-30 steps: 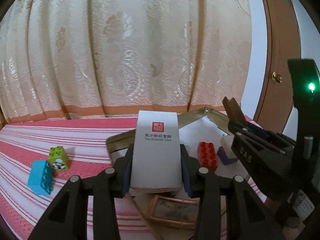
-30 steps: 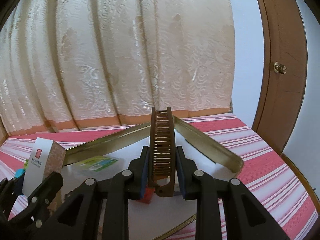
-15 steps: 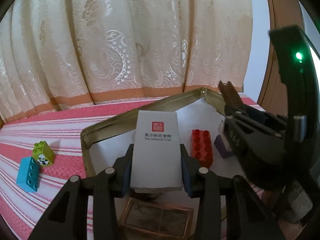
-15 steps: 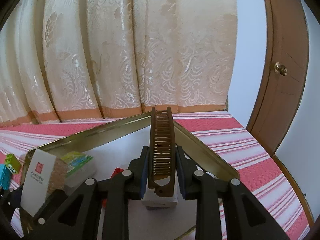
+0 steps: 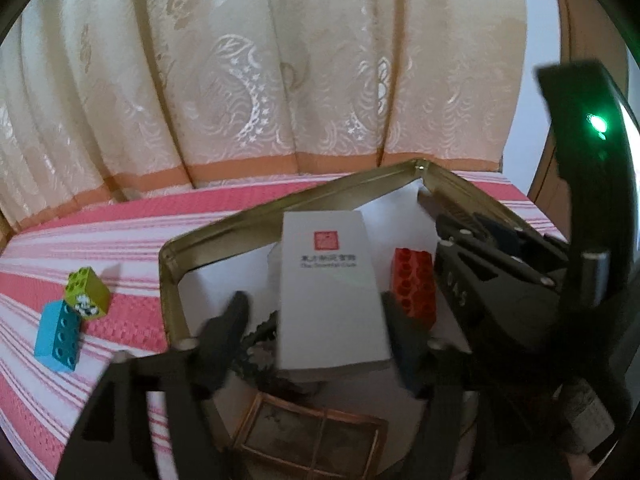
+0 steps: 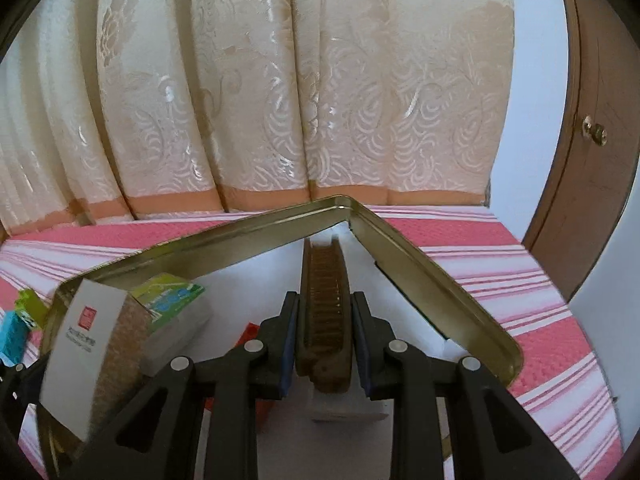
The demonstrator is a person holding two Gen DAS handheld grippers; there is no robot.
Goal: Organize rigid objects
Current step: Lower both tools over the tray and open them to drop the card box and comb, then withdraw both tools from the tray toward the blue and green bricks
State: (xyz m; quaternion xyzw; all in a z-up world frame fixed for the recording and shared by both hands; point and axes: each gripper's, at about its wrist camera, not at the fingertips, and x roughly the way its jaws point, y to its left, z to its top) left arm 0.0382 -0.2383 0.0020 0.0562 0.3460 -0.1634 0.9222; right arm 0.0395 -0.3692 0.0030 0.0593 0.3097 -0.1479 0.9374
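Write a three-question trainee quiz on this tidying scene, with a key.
1. True or false: the comb sits clamped in the right gripper.
2. Which lies outside the gold tray: A the red brick, B the blue brick, C the white box?
3. Fill in: the left gripper jaws are ____ around the white box.

Key: 1 true; 2 B; 3 opening.

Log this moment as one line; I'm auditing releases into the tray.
left gripper: jaws opening, white box between them | right gripper: shut on comb | both over gold tray
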